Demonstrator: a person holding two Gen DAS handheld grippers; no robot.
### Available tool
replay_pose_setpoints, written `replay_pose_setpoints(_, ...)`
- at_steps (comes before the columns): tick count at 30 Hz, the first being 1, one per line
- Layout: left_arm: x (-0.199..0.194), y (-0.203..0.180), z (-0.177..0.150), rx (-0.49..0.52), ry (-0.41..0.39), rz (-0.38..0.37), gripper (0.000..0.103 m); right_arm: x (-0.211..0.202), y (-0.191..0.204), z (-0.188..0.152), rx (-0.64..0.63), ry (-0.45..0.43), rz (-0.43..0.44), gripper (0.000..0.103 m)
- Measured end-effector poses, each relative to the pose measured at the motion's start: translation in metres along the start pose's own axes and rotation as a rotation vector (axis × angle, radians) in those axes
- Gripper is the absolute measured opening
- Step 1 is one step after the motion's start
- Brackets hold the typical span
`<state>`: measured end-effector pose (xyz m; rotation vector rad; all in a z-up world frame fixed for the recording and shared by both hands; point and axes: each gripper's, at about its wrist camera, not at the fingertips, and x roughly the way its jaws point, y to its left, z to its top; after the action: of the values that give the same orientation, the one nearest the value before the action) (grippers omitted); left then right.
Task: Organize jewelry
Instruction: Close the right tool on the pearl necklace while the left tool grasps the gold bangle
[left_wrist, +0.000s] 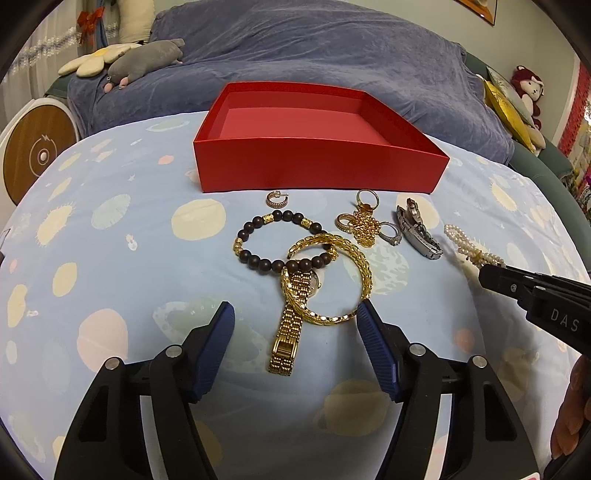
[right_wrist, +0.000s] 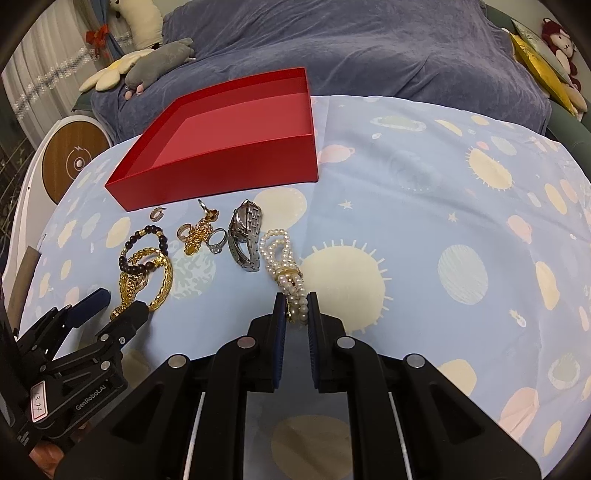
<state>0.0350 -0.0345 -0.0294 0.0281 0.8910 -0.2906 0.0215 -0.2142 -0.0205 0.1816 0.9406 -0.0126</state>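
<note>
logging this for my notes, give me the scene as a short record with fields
surface: blue planet-print cloth
container: red box, nothing visible in it
right gripper: fingers shut on pearl bracelet
left gripper: open, fingers either side of gold bangle and gold watch
also loose: dark bead bracelet, silver watch, rings and earrings

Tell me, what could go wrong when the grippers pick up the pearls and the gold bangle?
The right gripper pinches only the near end of the pearl strand, so the rest may dangle, slip out, or brush the silver watch beside it. The left gripper stands open around the gold bangle, which overlaps the gold watch and the dark bead bracelet; lifting it might drag those along. The red box is empty so far.
</note>
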Motion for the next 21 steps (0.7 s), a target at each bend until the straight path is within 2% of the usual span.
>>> replay_pose_setpoints(5,-0.003,0.001,0.004,-0.017,-0.027,0.005,0.066,-0.003,0.002,0.002,0.001,-0.009,0.009,0.011)
replay_pose_setpoints(7,-0.003,-0.004,0.005,0.003,-0.027,0.01,0.068,-0.004,0.002,0.003,0.007,-0.014,0.011,0.011)
replay_pose_setpoints(9,-0.002,-0.011,0.007,0.026,-0.03,0.014,0.076,-0.005,0.001,0.004,0.008,-0.016,0.009,0.011)
replay_pose_setpoints(11,0.002,-0.019,0.007,0.052,-0.039,0.039,0.077,-0.004,0.0,0.004,0.014,-0.015,0.009,0.011)
replay_pose_setpoints(13,0.009,-0.023,0.008,0.07,-0.015,0.041,0.077,-0.003,0.001,0.004,0.011,-0.013,0.005,0.011)
replay_pose_setpoints(14,0.012,-0.023,0.01,0.066,-0.004,0.036,0.077,-0.002,0.001,0.005,0.01,-0.012,0.005,0.011)
replay_pose_setpoints(20,0.011,-0.015,0.01,0.043,-0.002,0.02,0.052,0.0,0.001,0.006,0.008,-0.008,0.004,0.011)
replay_pose_setpoints(21,0.01,-0.015,0.01,0.042,-0.004,0.024,0.052,0.0,0.001,0.006,0.009,-0.009,0.005,0.011)
